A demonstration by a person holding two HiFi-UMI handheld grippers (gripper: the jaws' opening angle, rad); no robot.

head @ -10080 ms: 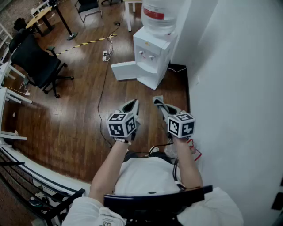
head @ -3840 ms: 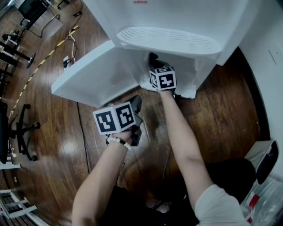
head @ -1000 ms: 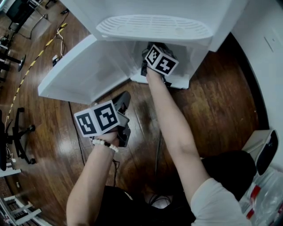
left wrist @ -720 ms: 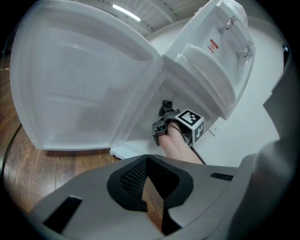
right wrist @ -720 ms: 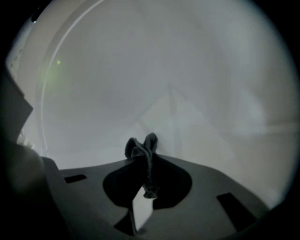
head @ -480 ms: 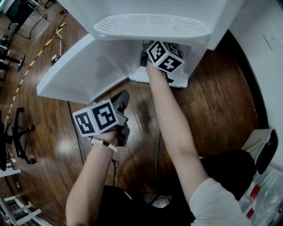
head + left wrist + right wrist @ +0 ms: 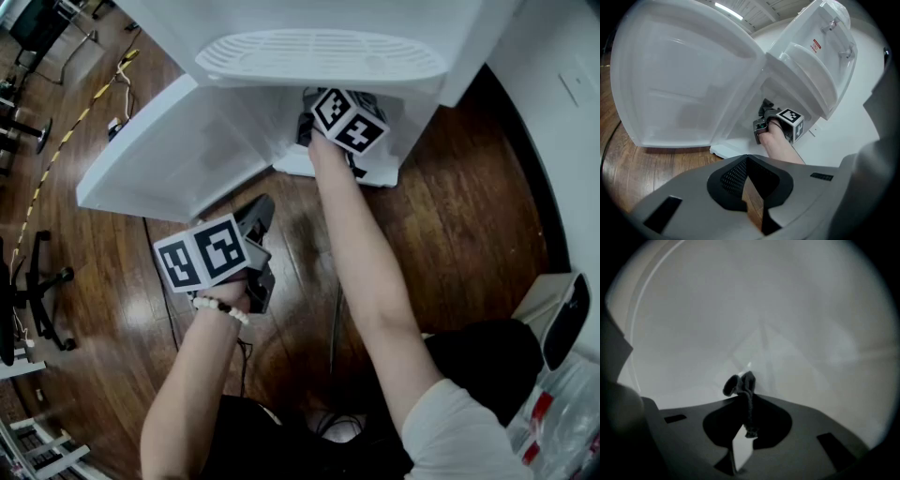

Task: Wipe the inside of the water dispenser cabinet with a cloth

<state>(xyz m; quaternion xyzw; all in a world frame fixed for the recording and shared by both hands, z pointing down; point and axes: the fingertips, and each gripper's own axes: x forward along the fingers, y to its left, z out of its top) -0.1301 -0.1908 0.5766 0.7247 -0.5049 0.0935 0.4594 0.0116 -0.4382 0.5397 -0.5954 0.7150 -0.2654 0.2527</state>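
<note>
Right gripper (image 7: 746, 400) jaws clamped on a dark crumpled cloth (image 7: 739, 383) inside the white plastic water dispenser cabinet (image 7: 787, 310), left gripper (image 7: 748, 159) jaws together, empty, over brown wooden floor (image 7: 450, 216), right gripper deeper inside than seconds earlier

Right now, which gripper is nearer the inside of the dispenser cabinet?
Right. The right gripper, shut on the cloth, is inside the cabinet. The left gripper is outside it, over the wood floor beside the open door.
</note>
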